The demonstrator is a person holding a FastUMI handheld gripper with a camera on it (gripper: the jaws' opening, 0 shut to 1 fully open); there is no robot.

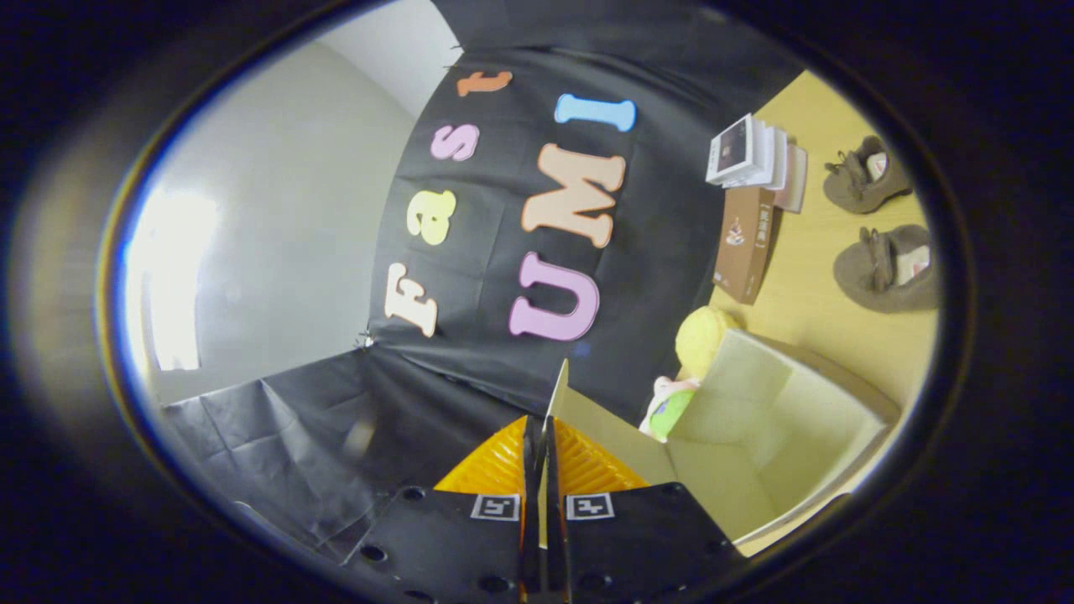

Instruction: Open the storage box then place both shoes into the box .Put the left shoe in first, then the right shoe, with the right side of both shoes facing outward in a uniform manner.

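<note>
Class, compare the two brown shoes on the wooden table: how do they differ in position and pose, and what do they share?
The farther brown suede shoe lies beside the stack of white books; the nearer brown suede shoe lies closer to the open beige cardboard storage box. The nearer shoe looks larger, probably only from closeness. Both rest outside the box on the table, laces on the same side, well beyond the tongs, which pinch the box's lid.

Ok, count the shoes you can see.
2. One shoe lies beyond the book stack; the other shoe nearer the open storage box. The gripper pinches the box flap.
</note>
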